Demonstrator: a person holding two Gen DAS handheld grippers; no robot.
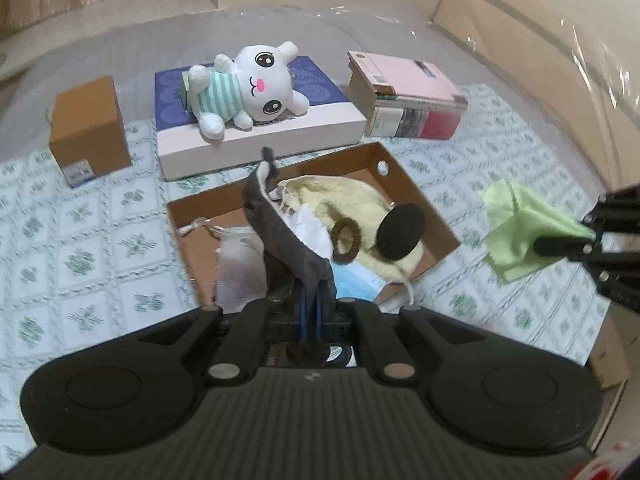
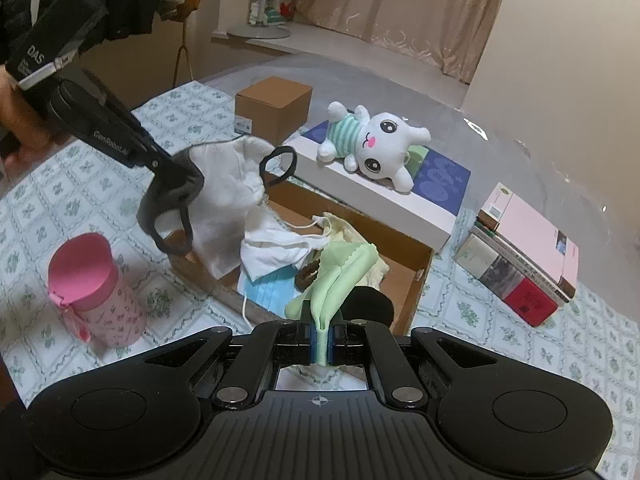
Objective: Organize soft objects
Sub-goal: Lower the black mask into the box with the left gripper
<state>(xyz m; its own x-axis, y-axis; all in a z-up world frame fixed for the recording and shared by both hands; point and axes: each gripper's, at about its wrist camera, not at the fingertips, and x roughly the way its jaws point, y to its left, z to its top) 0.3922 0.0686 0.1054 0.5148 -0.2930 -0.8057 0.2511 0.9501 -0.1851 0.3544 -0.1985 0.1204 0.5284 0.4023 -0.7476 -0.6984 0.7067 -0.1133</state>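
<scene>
2 cloths remained airborne: left gripper (image 1: 310, 312) pinched grey cloth (image 1: 280, 232), right gripper (image 2: 322, 340) green cloth (image 2: 340, 276); lower-centre box (image 1: 400, 168) mostly filled.

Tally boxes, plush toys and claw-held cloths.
Boxes: 3: brown box, flat box, open box
Plush: 1
Held cloths: 2: grey cloth, green cloth
Total: 6
</scene>
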